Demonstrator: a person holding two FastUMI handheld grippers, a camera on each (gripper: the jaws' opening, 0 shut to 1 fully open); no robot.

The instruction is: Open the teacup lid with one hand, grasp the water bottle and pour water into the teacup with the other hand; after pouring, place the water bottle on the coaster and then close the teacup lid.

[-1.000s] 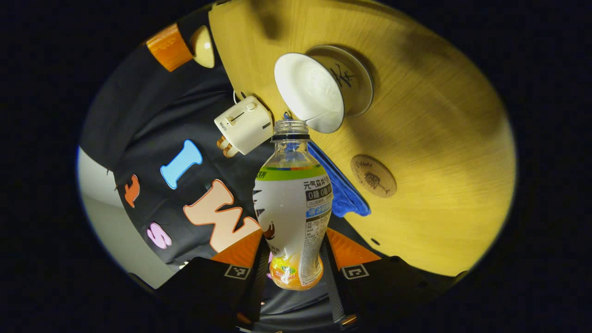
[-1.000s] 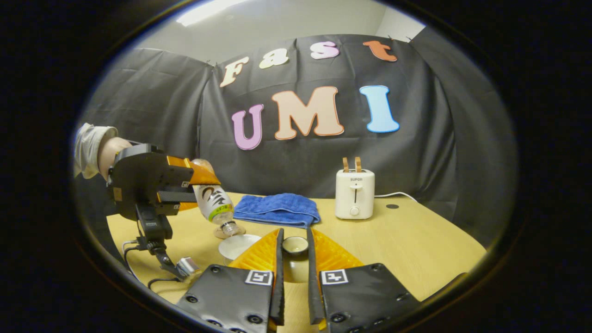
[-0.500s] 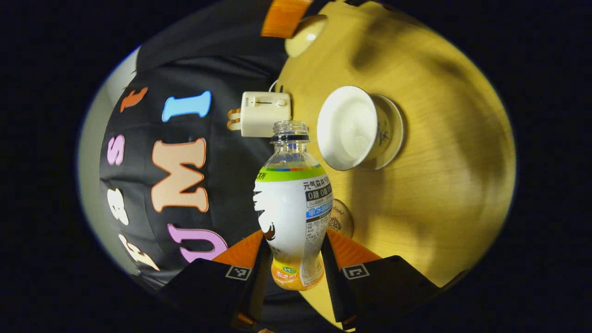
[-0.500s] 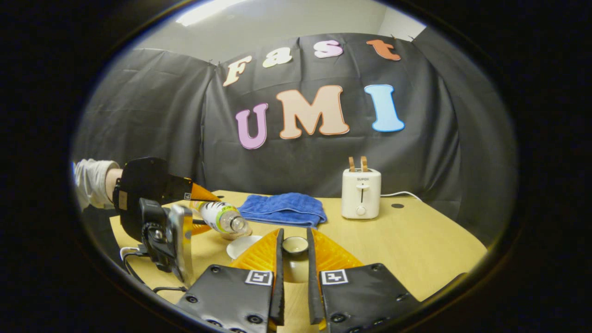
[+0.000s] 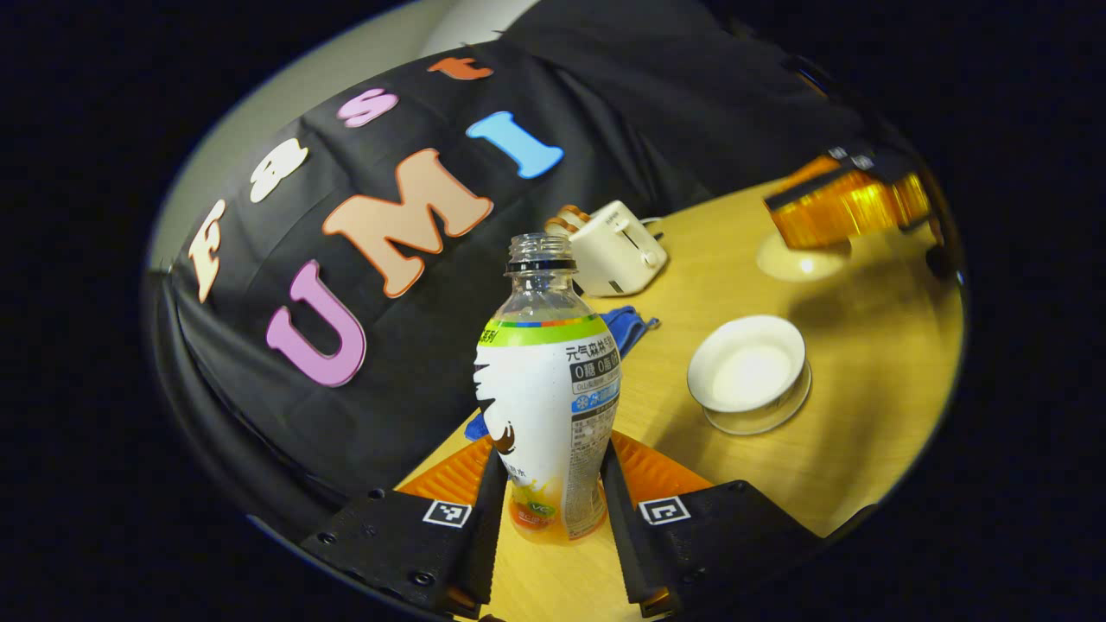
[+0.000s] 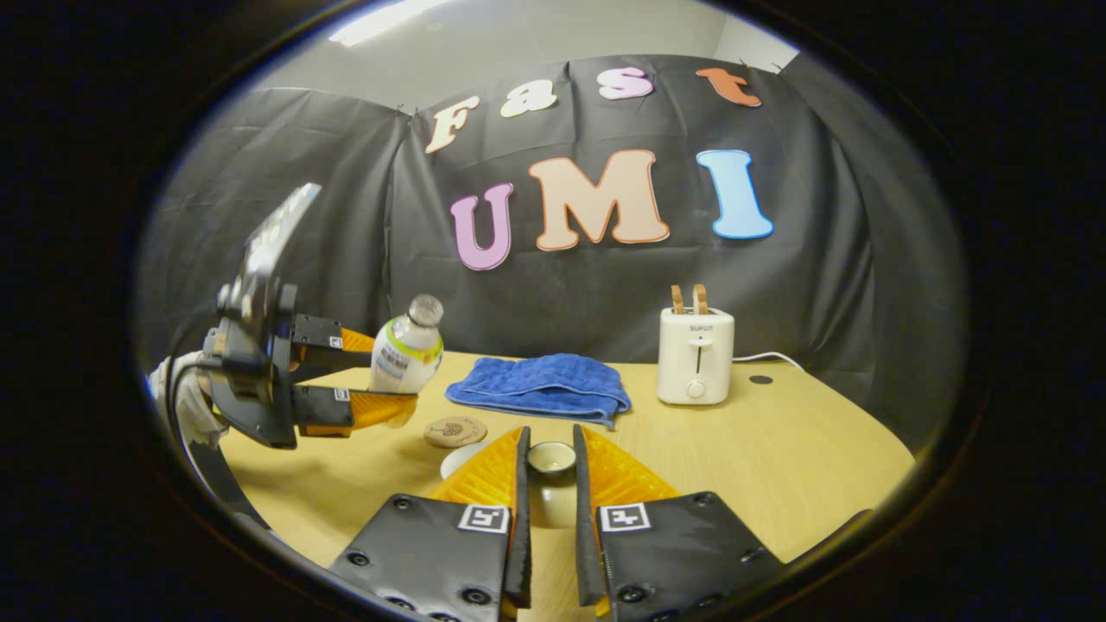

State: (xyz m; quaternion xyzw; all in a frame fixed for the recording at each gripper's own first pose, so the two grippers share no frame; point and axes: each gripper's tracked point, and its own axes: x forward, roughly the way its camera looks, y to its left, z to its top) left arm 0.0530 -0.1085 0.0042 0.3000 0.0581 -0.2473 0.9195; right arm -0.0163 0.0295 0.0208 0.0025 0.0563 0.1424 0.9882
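Swung back upright since a second ago, from mouth-down over the cup — bottle (image 6: pixel 406 347) now nearly vertical, off the table, uncapped. Pouring judged done; next comes setting it on the coaster.

Far left in the right gripper view: left gripper (image 6: pixel 380 380) clamped on the bottle's lower body, both fingers pressing its sides. Just right of it and lower, coaster (image 6: pixel 454 430) flat on the table (image 6: pixel 778 441), near but not under the bottle. Towel (image 6: pixel 540 389) behind, toaster (image 6: pixel 696 367) farther right. Front centre, right gripper (image 6: pixel 550 466) closed on the lid (image 6: pixel 551 458) by its knob, held up clear of the table.

In the left gripper view: bottle (image 5: pixel 546 380) between the left gripper's (image 5: pixel 546 510) fingers, cup (image 5: pixel 748 373) on its saucer to the right, open and pale inside; water level too hard to tell.

To do it well — keep level, carry across until the base is centred over the coaster, lower straight, release only once the base sits flat. Open mouth, so no tilt. Lid to wait, high and still, until the bottle is parked; then down squarely on the cup rim.
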